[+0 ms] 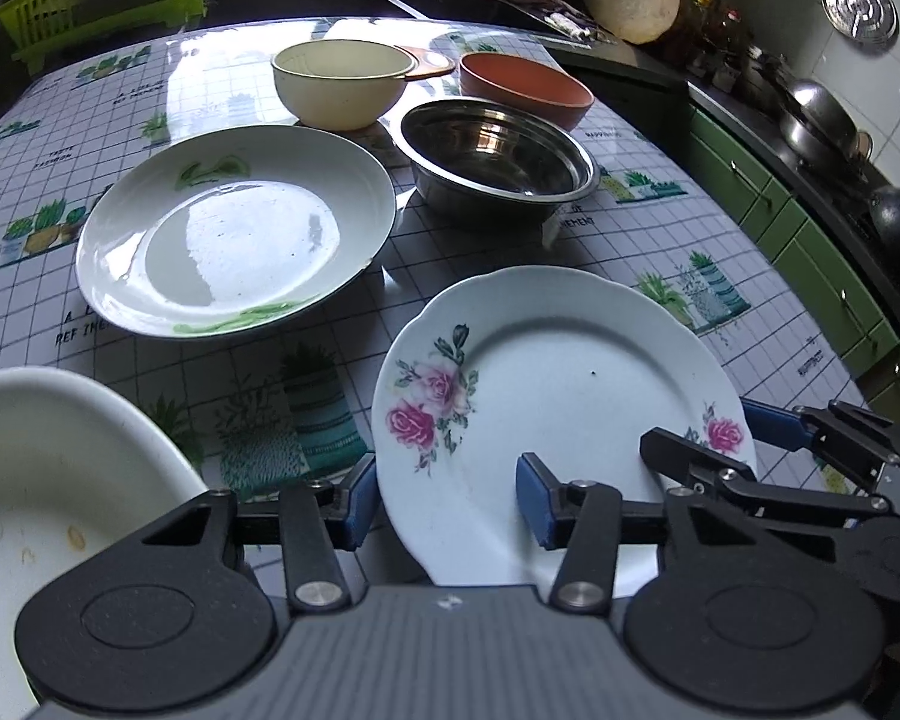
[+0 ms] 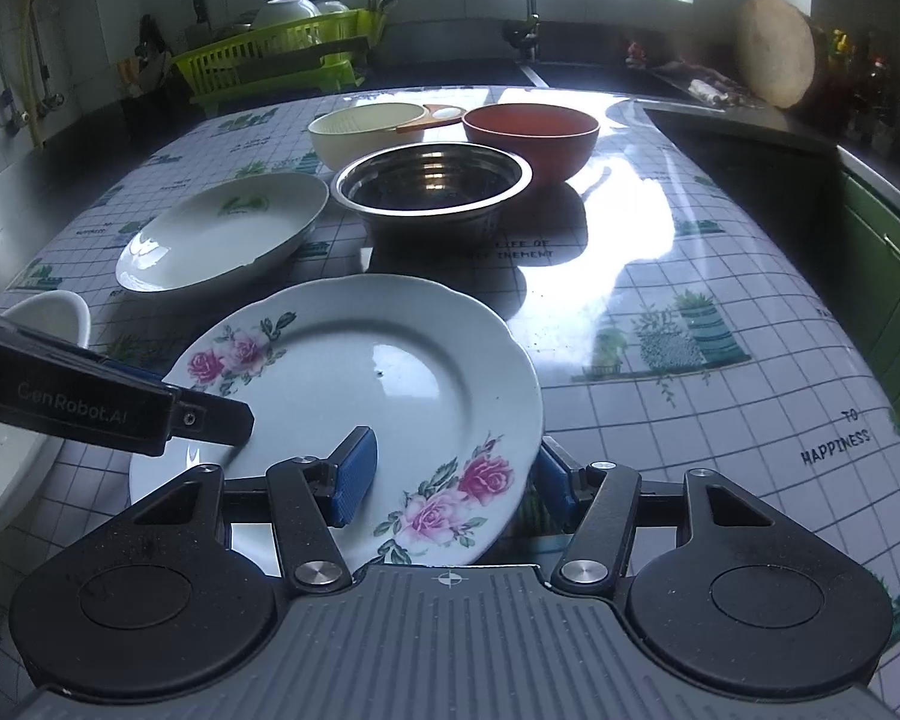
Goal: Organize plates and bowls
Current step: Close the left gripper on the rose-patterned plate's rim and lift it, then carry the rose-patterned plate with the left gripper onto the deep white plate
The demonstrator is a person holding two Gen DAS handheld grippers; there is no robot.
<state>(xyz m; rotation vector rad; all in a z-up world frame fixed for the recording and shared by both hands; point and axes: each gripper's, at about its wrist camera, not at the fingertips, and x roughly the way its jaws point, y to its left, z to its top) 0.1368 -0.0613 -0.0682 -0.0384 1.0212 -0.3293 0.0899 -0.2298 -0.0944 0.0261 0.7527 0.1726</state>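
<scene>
Both grippers are spread wide around the rose plate (image 2: 354,384), which lies flat on the surface (image 2: 720,312): the left gripper (image 1: 447,498) straddles its near-left rim, the right gripper (image 2: 456,480) its near-right rim, neither clamped. Ahead of them sit the green-trimmed plate (image 1: 234,228), steel bowl (image 1: 492,162), cream bowl (image 1: 342,84) and orange bowl (image 1: 525,87); a white bowl (image 1: 42,480) lies left of the left gripper.

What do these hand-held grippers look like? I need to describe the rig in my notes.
Both match: the left hand-held gripper and right hand-held gripper have black linkage arms with silver pivot pins, blue ribbed finger pads, round black discs and a ribbed grey body. The left one's side reads GenRobot.AI. No cables show.
</scene>
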